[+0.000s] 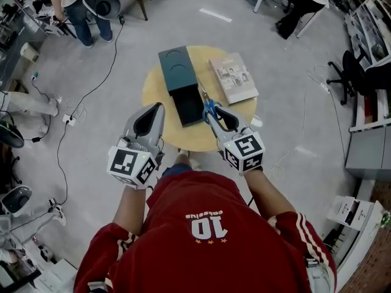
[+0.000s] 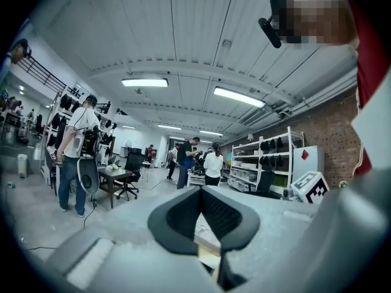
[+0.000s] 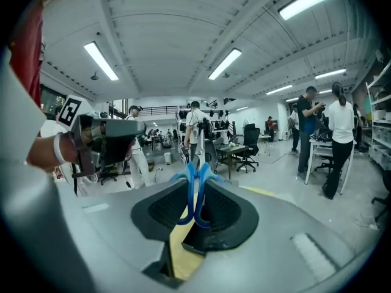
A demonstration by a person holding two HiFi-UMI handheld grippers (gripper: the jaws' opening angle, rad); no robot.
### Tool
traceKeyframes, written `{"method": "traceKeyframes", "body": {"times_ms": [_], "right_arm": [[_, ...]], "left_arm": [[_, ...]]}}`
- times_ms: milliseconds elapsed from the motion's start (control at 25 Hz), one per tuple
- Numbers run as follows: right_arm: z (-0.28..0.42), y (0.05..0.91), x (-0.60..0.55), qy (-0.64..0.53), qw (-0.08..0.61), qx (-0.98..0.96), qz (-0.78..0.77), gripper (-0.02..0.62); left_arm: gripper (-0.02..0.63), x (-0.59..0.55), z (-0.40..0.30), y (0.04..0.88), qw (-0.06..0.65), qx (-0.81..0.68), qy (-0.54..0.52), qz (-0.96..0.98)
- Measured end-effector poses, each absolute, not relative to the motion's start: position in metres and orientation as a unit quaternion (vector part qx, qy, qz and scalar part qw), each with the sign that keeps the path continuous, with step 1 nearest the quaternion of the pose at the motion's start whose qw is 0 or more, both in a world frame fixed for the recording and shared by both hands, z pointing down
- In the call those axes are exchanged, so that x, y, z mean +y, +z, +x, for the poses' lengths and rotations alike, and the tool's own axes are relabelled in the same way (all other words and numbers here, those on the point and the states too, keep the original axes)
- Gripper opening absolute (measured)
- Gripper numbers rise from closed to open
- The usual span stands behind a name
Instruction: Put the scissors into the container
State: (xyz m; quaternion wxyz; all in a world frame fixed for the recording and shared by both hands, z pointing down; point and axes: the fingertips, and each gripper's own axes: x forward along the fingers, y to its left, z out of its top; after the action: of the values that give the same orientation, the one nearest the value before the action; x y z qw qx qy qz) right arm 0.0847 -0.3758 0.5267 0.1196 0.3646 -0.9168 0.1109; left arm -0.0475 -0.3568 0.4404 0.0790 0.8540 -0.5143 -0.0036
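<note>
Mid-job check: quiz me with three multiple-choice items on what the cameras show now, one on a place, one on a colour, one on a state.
1. In the head view, where does the book lie relative to the container?
A. to its right
B. to its left
C. on top of it

2. What colour are the handles of the scissors?
A. red
B. blue
C. yellow

3. How do the jaws of the right gripper stand?
A. wide open and empty
B. shut on the book
C. shut on the scissors

Answers:
1 A: the book lies flat on the round table, right of the dark container.
2 B: both finger loops show blue in the head view and the right gripper view.
3 C: the right gripper view shows the blue loops pinched between the two jaws.
</note>
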Motion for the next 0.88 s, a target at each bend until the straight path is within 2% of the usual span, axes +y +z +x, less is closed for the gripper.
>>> {"method": "traceKeyframes", "body": {"times_ms": [880], "right_arm": [[0.042, 0.733, -0.425, 0.241, 0.278, -0.847, 0.383, 0.092]], "left_arm": [[0.0, -0.406, -0.079, 0.493, 0.133, -0.535, 0.01, 0.834]]}}
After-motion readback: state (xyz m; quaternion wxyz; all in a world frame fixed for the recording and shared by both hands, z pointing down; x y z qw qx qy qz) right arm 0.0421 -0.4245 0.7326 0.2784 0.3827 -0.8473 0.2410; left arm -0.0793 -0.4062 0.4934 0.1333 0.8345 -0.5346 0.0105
